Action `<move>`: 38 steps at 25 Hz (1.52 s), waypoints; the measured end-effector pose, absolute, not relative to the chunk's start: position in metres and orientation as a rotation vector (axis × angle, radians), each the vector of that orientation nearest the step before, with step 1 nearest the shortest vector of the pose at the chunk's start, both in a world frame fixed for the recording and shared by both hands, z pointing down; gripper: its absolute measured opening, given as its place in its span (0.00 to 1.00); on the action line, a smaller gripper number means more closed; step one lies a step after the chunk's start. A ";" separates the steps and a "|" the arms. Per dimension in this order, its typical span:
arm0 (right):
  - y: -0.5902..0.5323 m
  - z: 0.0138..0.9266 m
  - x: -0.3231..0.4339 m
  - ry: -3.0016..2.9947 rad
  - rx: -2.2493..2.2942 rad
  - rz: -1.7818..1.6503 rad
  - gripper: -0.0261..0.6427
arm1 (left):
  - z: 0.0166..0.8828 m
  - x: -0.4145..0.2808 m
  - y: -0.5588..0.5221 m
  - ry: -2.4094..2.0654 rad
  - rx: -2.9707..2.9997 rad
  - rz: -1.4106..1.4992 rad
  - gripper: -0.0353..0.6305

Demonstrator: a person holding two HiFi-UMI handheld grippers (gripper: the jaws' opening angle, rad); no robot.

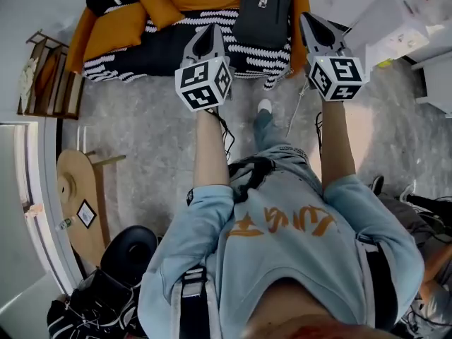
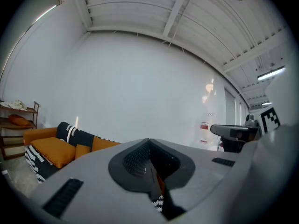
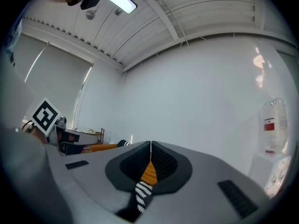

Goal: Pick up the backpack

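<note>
head view: person in a light blue t-shirt w/ orange print (image 1: 282,232) stands on grey speckled floor (image 1: 148,126), both arms stretched fwd toward an orange sofa (image 1: 106,30) draped w/ a black-and-white striped blanket (image 1: 162,44). the black fabric backpack (image 1: 263,13) sits upright on the sofa seat, leaning on the orange back cushion; it's untouched, just beyond the tips and btwn the two tools in that view. left gripper (image 1: 207,32) points at the sofa, tip over the striped blanket, left of the backpack and apart from it. right gripper (image 1: 308,20) points the same way, tip just beside the backpack's right edge; can't tell if it touches, looks apart. left gripper view: jaws pressed together, nothing pinched, only a bit of orange and stripe pattern showing below them, white wall ahead, sofa low at left. right gripper view: jaws pressed together too, nothing btwn them, orange and b&w stripes seen under the tips, white wall ahead, other tool at far left. elsewhere in head view: brown wooden shelf rack (image 1: 53,76) left of the sofa, white boxes (image 1: 395,23) top right.
</note>
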State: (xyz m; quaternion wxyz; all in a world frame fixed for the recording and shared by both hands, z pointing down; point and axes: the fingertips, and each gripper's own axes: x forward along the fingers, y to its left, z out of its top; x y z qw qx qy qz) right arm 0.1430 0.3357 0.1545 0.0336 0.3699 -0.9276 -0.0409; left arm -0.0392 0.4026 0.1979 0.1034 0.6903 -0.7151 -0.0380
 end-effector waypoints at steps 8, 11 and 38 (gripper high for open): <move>0.195 0.220 0.140 -2.783 1.111 0.096 0.08 | 0.257 -0.033 0.277 -2.012 1.949 -0.070 0.09; 0.148 0.241 0.135 -2.770 1.099 0.170 0.08 | 0.275 -0.032 0.232 -1.991 1.922 -0.001 0.09; -0.044 0.292 0.168 -2.627 1.361 0.378 0.08 | 0.323 -0.045 0.029 -1.822 1.985 0.214 0.09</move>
